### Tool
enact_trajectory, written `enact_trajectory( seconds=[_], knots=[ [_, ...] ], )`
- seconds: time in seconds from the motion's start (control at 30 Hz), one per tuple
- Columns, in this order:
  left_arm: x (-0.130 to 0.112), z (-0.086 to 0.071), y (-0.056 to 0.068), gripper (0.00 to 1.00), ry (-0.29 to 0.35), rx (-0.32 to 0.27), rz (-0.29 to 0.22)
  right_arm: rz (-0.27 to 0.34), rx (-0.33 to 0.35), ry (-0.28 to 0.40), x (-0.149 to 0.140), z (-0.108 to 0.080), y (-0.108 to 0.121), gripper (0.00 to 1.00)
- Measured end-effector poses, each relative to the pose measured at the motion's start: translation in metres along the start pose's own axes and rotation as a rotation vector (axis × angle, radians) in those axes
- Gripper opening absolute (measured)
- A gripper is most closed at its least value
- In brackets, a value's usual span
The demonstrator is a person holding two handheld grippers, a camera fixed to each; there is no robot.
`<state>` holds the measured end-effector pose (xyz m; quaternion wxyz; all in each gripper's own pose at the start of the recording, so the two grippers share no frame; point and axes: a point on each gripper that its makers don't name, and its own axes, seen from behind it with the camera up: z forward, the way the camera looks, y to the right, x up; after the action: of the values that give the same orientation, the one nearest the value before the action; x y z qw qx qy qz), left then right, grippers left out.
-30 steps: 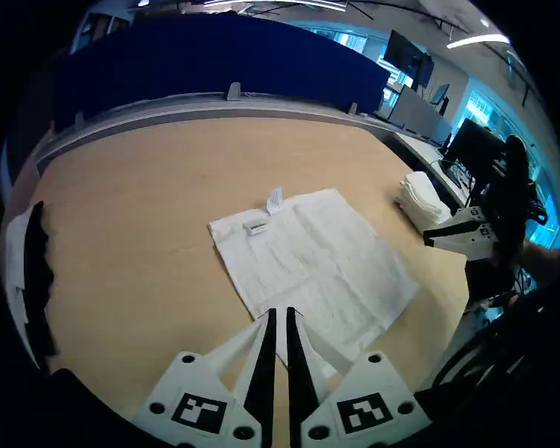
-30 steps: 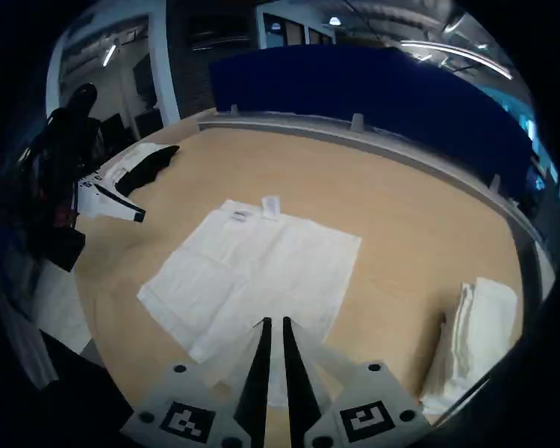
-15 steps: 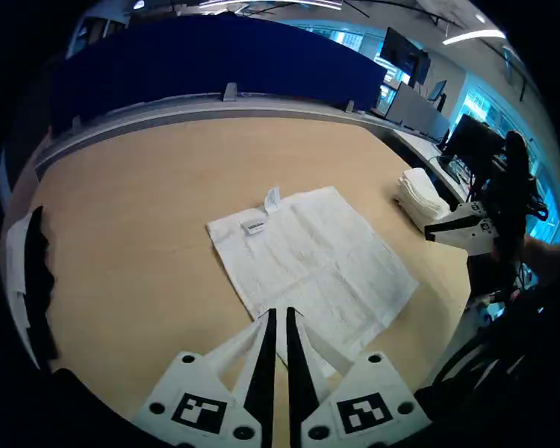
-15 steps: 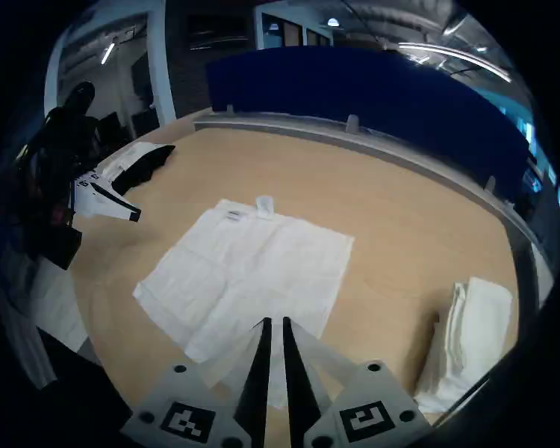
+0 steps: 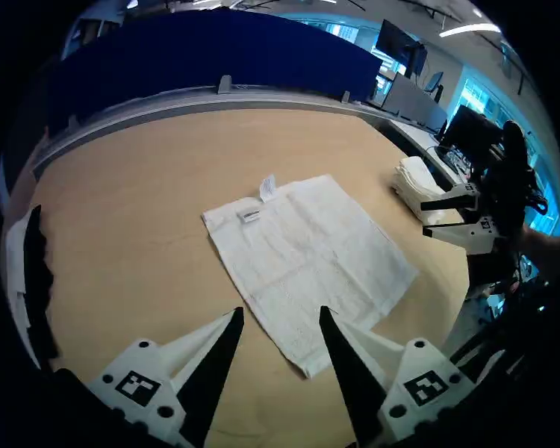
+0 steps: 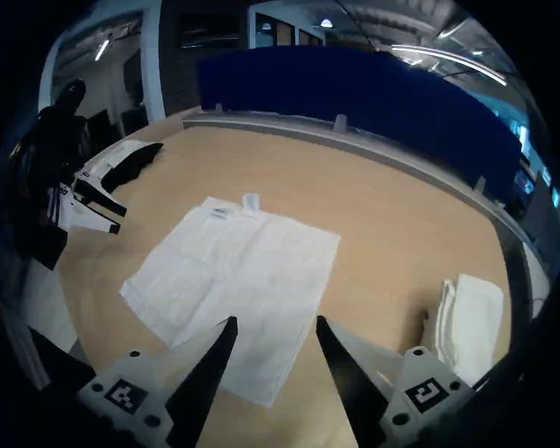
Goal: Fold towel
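Observation:
A white towel (image 5: 306,254) lies spread flat on the wooden table (image 5: 131,201), with a tag at its far corner. My left gripper (image 5: 280,313) is open just above the towel's near corner, nothing between its fingers. In the right gripper view the same towel (image 6: 235,276) lies flat, and my right gripper (image 6: 274,321) is open over its near edge, holding nothing. The right gripper (image 5: 423,218) also appears at the far right of the left gripper view, held by a hand. The left gripper (image 6: 119,220) appears at the left of the right gripper view.
A stack of folded white towels (image 5: 418,187) (image 6: 467,325) sits near the table's edge. A black and white cloth (image 5: 33,276) (image 6: 131,157) lies at the other end. A blue partition (image 5: 205,52) runs along the far side. Monitors (image 5: 467,138) stand beyond.
Both grippers have gone from shut to open. The towel has stayed flat, and both views have drawn slightly back from it.

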<state>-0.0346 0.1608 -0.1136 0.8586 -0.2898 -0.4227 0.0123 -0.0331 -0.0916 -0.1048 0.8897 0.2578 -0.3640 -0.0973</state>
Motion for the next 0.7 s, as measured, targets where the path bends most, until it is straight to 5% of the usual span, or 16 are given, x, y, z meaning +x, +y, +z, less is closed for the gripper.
enact_trajectory(
  seconds=[0.4,0.7],
  knots=[
    [0.001,-0.002,0.003,0.83,0.010,-0.002,0.012,-0.009,-0.003,-0.004,-0.004,-0.004,-0.001,0.82],
    [-0.019,0.002,0.006,0.83,-0.014,0.003,0.019,-0.017,-0.003,-0.034,-0.027,-0.005,-0.001,0.82]
  ],
)
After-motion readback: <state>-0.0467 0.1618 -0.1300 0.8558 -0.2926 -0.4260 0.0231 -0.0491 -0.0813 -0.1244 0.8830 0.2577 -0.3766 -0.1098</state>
